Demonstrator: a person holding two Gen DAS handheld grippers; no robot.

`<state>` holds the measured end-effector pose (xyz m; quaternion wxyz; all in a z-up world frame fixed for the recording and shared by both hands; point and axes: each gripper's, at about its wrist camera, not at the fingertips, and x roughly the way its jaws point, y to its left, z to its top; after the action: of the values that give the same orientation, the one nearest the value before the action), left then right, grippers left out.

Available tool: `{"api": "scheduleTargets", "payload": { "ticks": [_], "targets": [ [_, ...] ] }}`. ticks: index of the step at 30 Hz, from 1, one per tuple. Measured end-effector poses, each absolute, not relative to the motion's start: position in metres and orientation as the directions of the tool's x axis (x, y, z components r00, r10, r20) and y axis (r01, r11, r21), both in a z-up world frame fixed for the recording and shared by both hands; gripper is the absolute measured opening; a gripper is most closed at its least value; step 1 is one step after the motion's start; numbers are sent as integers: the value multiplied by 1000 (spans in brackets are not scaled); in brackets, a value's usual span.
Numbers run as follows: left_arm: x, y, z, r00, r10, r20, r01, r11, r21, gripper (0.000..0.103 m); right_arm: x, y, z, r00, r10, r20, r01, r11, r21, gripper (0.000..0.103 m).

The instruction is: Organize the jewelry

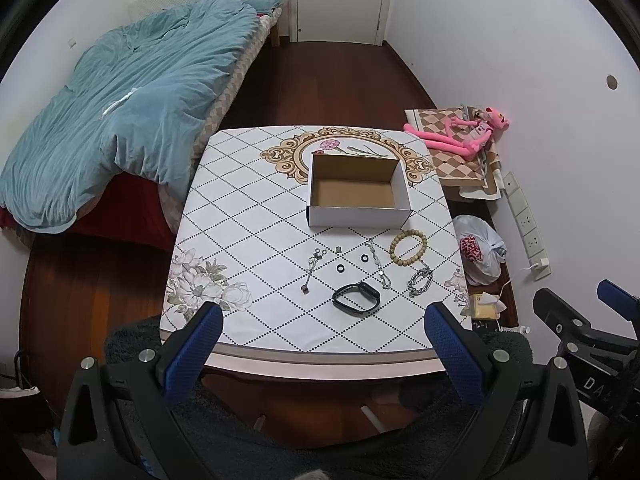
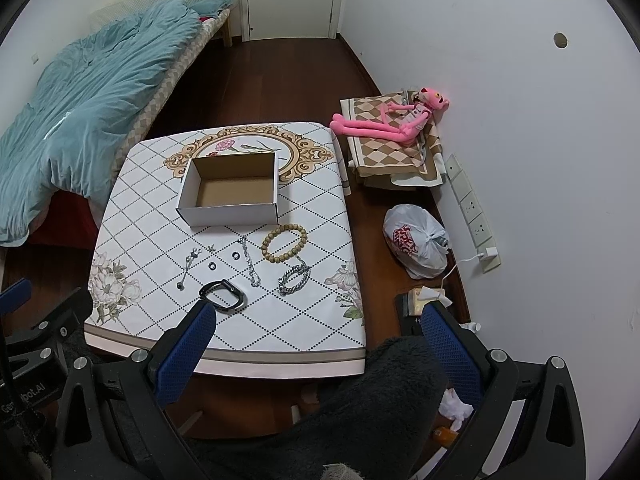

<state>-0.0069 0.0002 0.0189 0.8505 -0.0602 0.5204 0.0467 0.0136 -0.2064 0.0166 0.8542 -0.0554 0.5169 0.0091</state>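
Observation:
An empty open cardboard box stands on the patterned table. In front of it lie a wooden bead bracelet, a thick silver chain bracelet, a thin silver chain, a charm chain, two small black rings, a tiny charm and a black wristband. My left gripper and right gripper are both open and empty, held above the table's near edge.
A bed with a blue duvet stands left of the table. A pink plush toy lies on a folded cloth at the right. A white plastic bag and a wall power strip are on the right. A dark fleece garment is below.

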Motion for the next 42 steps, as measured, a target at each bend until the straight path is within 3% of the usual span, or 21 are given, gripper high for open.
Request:
{"api": "scheduleTargets", "payload": {
  "ticks": [42],
  "targets": [
    [-11,-2,16,454,8,-891,-141,988,-63,103,11,-210,22,477,-36,-878,-69,995,-78,103]
  ]
}}
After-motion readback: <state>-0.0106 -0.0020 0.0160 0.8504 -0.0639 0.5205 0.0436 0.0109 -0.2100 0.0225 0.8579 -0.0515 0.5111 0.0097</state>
